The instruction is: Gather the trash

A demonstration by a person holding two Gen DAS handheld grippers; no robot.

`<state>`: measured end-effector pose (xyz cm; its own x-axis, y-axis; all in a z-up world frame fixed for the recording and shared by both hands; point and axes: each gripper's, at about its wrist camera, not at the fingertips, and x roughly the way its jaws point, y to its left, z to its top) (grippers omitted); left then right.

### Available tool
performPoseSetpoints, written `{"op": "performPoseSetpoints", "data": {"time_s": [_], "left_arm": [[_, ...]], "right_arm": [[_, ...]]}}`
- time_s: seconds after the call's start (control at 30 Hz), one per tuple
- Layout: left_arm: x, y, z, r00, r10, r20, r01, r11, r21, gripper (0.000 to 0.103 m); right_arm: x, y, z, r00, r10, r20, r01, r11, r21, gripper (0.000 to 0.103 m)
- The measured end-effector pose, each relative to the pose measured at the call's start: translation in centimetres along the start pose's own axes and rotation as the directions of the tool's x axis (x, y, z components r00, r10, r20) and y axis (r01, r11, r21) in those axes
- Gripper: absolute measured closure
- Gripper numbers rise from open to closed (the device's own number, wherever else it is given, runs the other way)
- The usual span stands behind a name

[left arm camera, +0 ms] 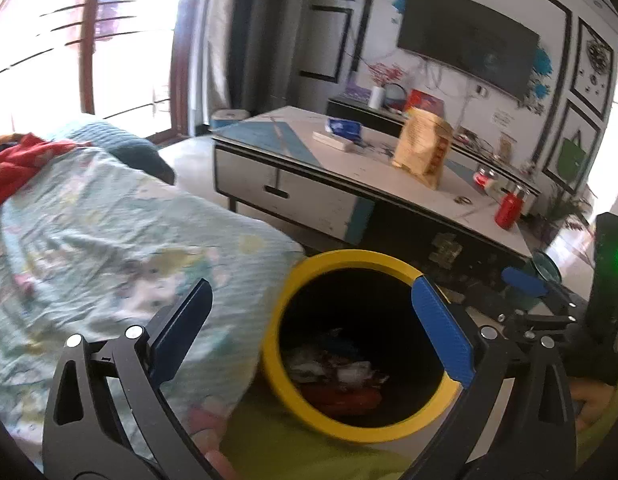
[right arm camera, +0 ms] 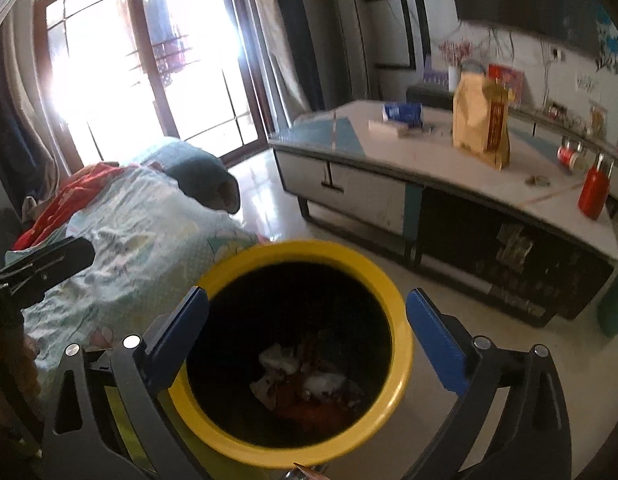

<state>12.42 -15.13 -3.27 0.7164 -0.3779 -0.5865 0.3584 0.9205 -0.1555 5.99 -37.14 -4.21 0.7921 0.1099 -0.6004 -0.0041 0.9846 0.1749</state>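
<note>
A black bin with a yellow rim (left arm camera: 349, 258) (right arm camera: 309, 248) stands just below both grippers. Crumpled white paper and red wrappers, the trash (left arm camera: 337, 376) (right arm camera: 305, 380), lie at its bottom. My left gripper (left arm camera: 313, 284) is open and holds nothing; its right finger hangs over the bin's right rim and its left finger over the blanket. My right gripper (right arm camera: 307, 293) is open and centred above the bin's mouth, with nothing between its fingers. Each gripper shows at the edge of the other's view: the right one (left arm camera: 525, 282), the left one (right arm camera: 49, 260).
A patterned light-blue blanket (left arm camera: 109, 216) (right arm camera: 141, 240) lies on a couch left of the bin. A low white table (left arm camera: 349, 168) (right arm camera: 429, 168) behind it carries a tan paper bag (left arm camera: 423, 148), a red bottle (right arm camera: 595, 192) and a blue packet (right arm camera: 403, 114). Tiled floor runs between them.
</note>
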Motion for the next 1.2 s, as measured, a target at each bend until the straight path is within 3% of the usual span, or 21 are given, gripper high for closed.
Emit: {"op": "performPoseSetpoints", "data": {"time_s": [0.3, 0.5, 0.67, 0.9, 1.03, 1.2], "left_arm": [[-4.7, 3.3, -0.8, 0.988, 0.135, 0.071, -0.130, 0.989, -0.072, 0.011], [-8.3, 5.0, -1.4, 0.964, 0.224, 0.141, -0.210, 0.972, -0.110, 0.011], [-11.0, 6.0, -2.4, 0.936, 0.292, 0.197, -0.270, 0.954, -0.130, 0.011], [-13.6, 6.9, -4.2, 0.906, 0.346, 0.246, -0.313, 0.936, -0.162, 0.011], [-14.2, 7.0, -5.3, 0.903, 0.343, 0.260, -0.309, 0.937, -0.163, 0.011], [-14.0, 7.2, -6.2, 0.902, 0.342, 0.264, -0.306, 0.937, -0.167, 0.011]], "right_arm": [[-1.2, 5.0, 0.6, 0.990, 0.061, 0.130, -0.048, 0.994, -0.102, 0.007], [-3.1, 8.2, 0.7, 0.966, 0.099, 0.237, -0.067, 0.988, -0.140, 0.007], [-4.7, 9.8, 0.8, 0.943, 0.168, 0.287, -0.131, 0.981, -0.144, 0.006], [-6.7, 12.0, -0.3, 0.904, 0.244, 0.351, -0.188, 0.965, -0.185, 0.006], [-6.8, 13.1, -1.2, 0.900, 0.261, 0.349, -0.190, 0.955, -0.226, 0.006], [-5.9, 14.1, -2.6, 0.912, 0.258, 0.320, -0.177, 0.949, -0.260, 0.006]]}}
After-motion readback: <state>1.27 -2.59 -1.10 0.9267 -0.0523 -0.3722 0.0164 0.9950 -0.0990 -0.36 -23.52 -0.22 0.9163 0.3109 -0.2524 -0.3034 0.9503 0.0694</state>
